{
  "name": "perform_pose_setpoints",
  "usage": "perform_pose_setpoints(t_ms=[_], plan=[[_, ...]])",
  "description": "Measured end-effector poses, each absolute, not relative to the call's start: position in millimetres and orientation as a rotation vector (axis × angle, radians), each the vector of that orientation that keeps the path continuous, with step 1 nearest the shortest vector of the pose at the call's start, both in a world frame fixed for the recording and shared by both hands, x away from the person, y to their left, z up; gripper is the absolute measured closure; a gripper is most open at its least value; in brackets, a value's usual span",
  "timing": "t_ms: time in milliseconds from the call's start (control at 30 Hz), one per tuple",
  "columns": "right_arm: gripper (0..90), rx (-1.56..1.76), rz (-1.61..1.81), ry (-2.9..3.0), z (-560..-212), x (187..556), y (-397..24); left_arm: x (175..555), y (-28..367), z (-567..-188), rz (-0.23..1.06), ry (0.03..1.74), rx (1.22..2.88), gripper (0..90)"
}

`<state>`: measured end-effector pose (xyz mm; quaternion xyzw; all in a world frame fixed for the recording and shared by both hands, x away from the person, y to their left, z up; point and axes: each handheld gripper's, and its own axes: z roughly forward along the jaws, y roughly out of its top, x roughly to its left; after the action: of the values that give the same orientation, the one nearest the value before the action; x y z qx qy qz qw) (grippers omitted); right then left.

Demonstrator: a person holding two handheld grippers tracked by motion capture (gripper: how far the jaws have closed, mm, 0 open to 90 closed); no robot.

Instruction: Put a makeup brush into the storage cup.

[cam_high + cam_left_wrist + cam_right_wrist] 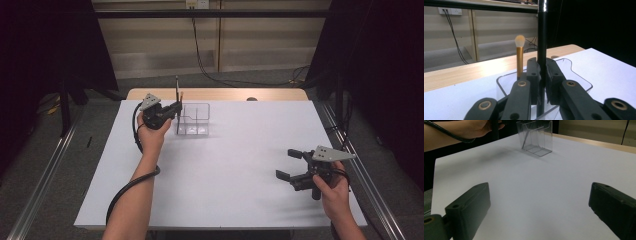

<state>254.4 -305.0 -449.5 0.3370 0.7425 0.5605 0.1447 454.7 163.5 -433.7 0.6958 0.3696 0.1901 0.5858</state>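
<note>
I clamp left gripper point(543, 82) on black brush point(542, 37), upright over organizer point(584, 83) | right gripper point(539, 212) wide, empty | risk: tilted release tips organizer, knocks gold brush point(519, 58)

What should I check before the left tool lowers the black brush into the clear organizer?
1. Left tool shut on the black brush: ok.
2. Brush upright: ok.
3. Brush over the clear organizer: ok.
4. Apart from the gold brush already standing inside: ok.
5. Right tool open, resting away from the organizer: ok.
6. Lower brush end touching the organizer floor: cannot tell.
</note>
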Motion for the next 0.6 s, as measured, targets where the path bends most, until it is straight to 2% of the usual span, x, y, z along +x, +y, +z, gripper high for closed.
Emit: perform_pose_setpoints(t_ms=[300, 333, 533, 600], plan=[[3.7, 0.968, 1.614, 2.136, -448.9, 254.2, -305.6, 453.0, 163.2, -434.0, 0.438, 0.863, 1.629, 80.7], [3.7, 0.966, 1.612, 2.136, -448.8, 254.2, -305.6, 452.6, 163.5, -432.8, 0.446, 0.865, 1.619, 78.1], [3.7, 0.973, 1.617, 2.13, -448.1, 253.6, -306.4, 450.6, 167.3, -425.4, 0.426, 0.876, 1.628, 45.3], [3.7, 0.976, 1.615, 2.127, -448.1, 253.5, -306.8, 449.2, 168.7, -425.5, 0.407, 0.876, 1.619, 39.5]])
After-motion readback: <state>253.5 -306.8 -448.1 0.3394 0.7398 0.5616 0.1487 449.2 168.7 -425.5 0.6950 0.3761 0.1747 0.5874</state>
